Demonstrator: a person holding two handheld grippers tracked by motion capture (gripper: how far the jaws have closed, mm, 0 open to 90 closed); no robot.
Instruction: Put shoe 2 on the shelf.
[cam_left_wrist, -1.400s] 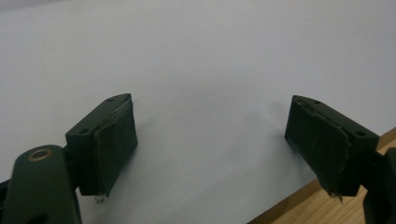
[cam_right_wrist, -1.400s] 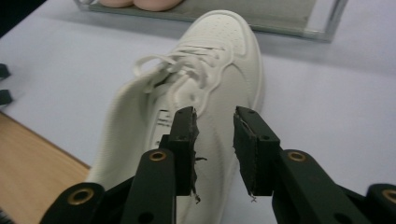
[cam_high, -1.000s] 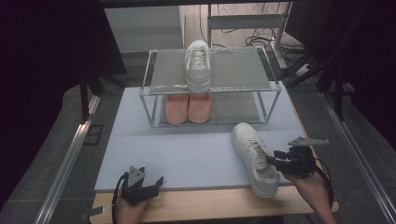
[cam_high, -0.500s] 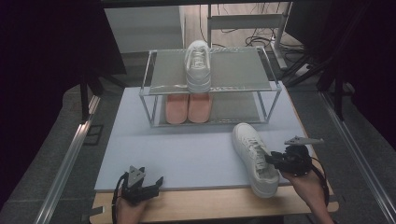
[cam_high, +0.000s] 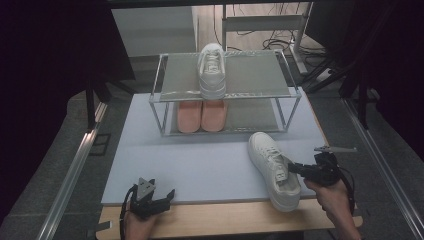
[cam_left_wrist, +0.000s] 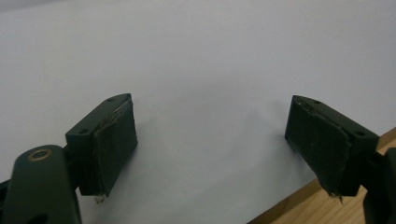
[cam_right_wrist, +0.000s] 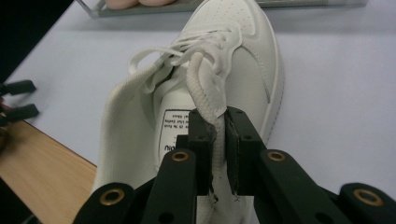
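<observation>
A white sneaker (cam_high: 274, 167) lies on the pale mat (cam_high: 200, 160) at the front right, toe toward the rack. My right gripper (cam_high: 292, 169) comes in at its heel from the right. In the right gripper view its jaws have just been closing, and the right gripper (cam_right_wrist: 218, 116) now pinches the padded collar of the sneaker (cam_right_wrist: 233, 60) between its pads. My left gripper (cam_high: 167, 196) rests at the mat's front left edge. In the left gripper view the left gripper (cam_left_wrist: 210, 126) stands open over bare mat with nothing between its fingers.
A two-shelf metal rack (cam_high: 280, 95) stands at the back of the mat. A second white sneaker (cam_high: 212, 75) sits on its top shelf, and a pink pair (cam_high: 201, 116) on the lower one. A wooden table edge (cam_high: 225, 220) runs along the front.
The right gripper's jaws have drawn together onto the sneaker's collar. The right hand barely shifted, and the left gripper and the sneaker stayed put.
</observation>
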